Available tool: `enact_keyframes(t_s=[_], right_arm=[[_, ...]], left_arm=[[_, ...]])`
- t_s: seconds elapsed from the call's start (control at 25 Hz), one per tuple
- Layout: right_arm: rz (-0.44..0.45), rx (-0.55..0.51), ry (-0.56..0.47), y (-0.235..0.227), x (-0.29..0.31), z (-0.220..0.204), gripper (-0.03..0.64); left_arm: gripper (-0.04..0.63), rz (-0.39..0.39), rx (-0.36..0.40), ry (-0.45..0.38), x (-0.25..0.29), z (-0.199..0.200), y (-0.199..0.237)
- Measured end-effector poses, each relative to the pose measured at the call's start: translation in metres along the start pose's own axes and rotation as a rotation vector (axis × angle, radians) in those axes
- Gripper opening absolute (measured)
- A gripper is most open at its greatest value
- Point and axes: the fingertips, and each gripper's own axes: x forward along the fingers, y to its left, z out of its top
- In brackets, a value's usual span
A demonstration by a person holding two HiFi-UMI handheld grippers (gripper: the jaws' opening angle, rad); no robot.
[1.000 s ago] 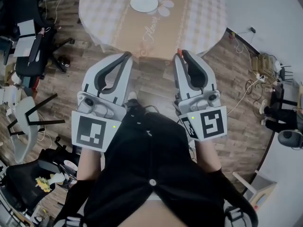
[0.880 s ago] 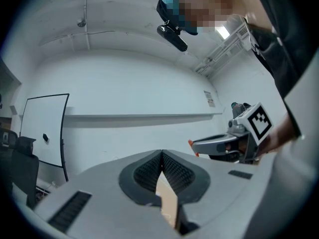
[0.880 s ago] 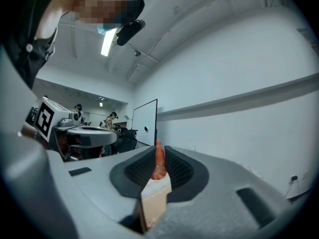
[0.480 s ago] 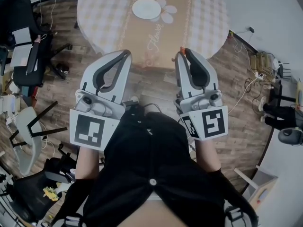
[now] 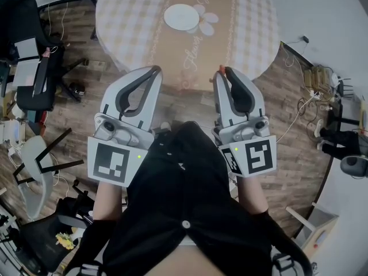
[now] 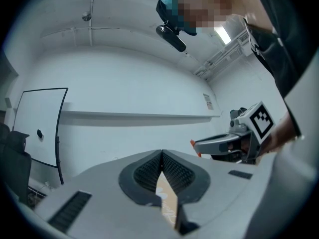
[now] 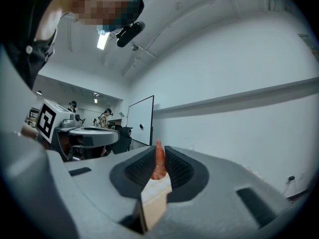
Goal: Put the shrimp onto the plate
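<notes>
Shrimp pinched between right tool tips; left tool clenched, empty; plate well apart.

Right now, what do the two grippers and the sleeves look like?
Both the left gripper and the right gripper are light grey, with curved jaws lined in black ribbed pads. Each carries a white cube with black square markers and a green light. The sleeves are black.

The right gripper has its jaws pressed onto an orange-red shrimp, whose tip sticks up past the dark ribbed pads. Through the slit below it shows a strip of tan cloth. To the left hangs the left gripper with its marker cube. Beyond stands a whiteboard against the white wall.
</notes>
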Motion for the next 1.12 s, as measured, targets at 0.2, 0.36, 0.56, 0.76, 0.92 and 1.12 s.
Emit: enact_keyframes(t_s=[0.2, 0.36, 0.56, 0.76, 0.92, 1.12], right_arm=[[-0.002, 0.014, -0.005, -0.001, 0.003, -0.002, 0.046], [0.005, 0.023, -0.003, -0.003, 0.009, -0.007, 0.046], [0.022, 0.025, -0.007, -0.011, 0.018, -0.007, 0.046], [0.04, 0.03, -0.019, -0.028, 0.029, -0.008, 0.046], [0.062, 0.031, -0.018, -0.042, 0.044, -0.011, 0.046], [0.085, 0.022, -0.008, -0.063, 0.067, -0.013, 0.046]], left_arm=[[0.003, -0.005, 0.005, 0.007, 0.001, 0.0, 0.001], [0.003, -0.002, 0.004, 0.014, 0.005, -0.003, 0.002], [0.003, 0.017, 0.003, 0.017, 0.012, -0.002, 0.007], [0.003, 0.03, 0.018, 0.018, 0.031, -0.001, 0.01], [0.003, 0.051, 0.019, 0.016, 0.049, -0.001, 0.017], [0.003, 0.067, 0.021, 0.032, 0.073, -0.004, 0.026]])
